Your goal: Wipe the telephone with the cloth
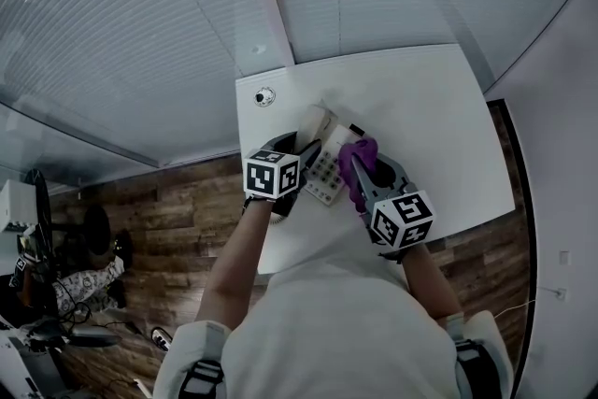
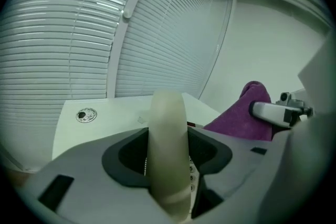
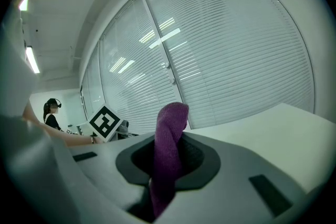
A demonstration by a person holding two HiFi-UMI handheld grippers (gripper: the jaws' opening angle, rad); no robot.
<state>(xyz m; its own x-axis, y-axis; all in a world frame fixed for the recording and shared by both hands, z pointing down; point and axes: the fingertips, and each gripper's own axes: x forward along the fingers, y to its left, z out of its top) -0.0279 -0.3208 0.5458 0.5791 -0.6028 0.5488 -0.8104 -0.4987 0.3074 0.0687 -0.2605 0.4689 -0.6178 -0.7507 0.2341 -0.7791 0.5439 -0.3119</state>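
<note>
The telephone [image 1: 325, 171] sits near the front edge of the white table [image 1: 420, 107]. It is a pale cream desk set with a keypad. It looks like hard, smooth, light plastic, likely to slide, so it is best gripped mid-handset. The left gripper [image 1: 299, 154] is clamped wide around that handset [image 2: 168, 139]. Just beside the phone, the right gripper [image 1: 366, 175] pinches a soft purple cloth [image 3: 169, 155], its jaws nearly together.

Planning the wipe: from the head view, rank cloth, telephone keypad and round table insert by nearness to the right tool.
1. cloth: gripped in the right tool.
2. telephone keypad: just left of it.
3. round table insert: far-left corner.
</note>
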